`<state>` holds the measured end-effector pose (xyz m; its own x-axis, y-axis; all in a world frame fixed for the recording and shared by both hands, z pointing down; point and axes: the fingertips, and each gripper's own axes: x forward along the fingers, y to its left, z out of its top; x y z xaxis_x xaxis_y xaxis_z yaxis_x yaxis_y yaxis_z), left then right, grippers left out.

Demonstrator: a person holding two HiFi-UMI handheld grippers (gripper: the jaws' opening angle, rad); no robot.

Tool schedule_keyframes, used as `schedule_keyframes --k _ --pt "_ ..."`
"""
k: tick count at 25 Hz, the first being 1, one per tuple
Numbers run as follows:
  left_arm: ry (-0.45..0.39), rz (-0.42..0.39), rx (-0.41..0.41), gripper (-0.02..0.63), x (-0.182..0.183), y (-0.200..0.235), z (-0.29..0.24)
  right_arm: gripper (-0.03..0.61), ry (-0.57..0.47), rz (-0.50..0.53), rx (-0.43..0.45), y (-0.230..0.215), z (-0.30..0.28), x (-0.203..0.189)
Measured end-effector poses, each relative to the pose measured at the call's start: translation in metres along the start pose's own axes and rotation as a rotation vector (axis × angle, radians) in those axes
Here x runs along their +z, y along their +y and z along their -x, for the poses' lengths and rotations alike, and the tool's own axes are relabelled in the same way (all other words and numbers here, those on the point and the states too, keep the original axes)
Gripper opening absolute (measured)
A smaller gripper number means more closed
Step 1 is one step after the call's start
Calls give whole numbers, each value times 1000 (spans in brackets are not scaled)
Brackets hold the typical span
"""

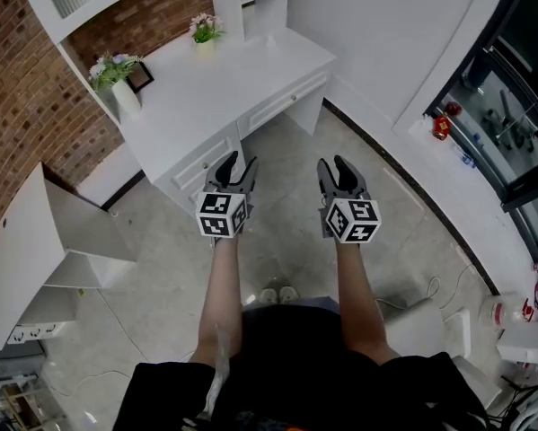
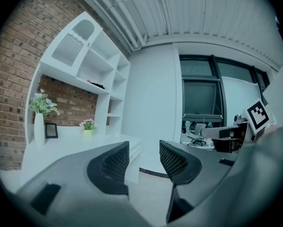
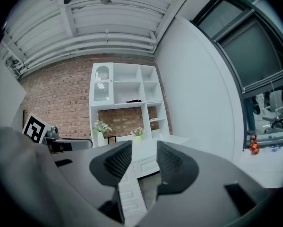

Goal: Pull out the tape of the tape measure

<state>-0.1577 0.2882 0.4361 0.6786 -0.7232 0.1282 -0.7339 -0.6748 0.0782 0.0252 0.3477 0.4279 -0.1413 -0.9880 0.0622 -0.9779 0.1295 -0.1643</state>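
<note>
No tape measure shows in any view. Both grippers are held side by side in front of the person, over the floor just short of a white desk (image 1: 224, 79). My left gripper (image 1: 237, 167) is open and nothing lies between its jaws; in the left gripper view (image 2: 144, 161) only the floor and the desk's end show through the gap. My right gripper (image 1: 337, 167) is open too and empty; in the right gripper view (image 3: 139, 161) the desk drawers show between its dark ribbed pads (image 3: 116, 162).
On the desk stand a white vase with flowers (image 1: 123, 92), a small flower pot (image 1: 204, 30) and a picture frame (image 1: 143, 76). White shelves rise behind against a brick wall (image 1: 26, 106). A white cabinet (image 1: 35, 250) stands left. Glass doors (image 1: 511, 124) lie right.
</note>
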Motion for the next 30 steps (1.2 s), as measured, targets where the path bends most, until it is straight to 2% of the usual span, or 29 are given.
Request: schedule_keyframes --k 10,16,24,30 --pt "14 -25 -34 173 -4 23 3 146 -21 -8 -49 6 -12 -2" --pt "18 -17 -47 178 -6 33 -16 146 -39 -24 -93 -13 -23 4" --pt "9 -35 -47 178 -2 55 -84 146 -61 -25 -95 -53 -83 9" --pt "-3 -24 0 178 2 102 -180 146 -61 -19 -43 -101 -191 12"
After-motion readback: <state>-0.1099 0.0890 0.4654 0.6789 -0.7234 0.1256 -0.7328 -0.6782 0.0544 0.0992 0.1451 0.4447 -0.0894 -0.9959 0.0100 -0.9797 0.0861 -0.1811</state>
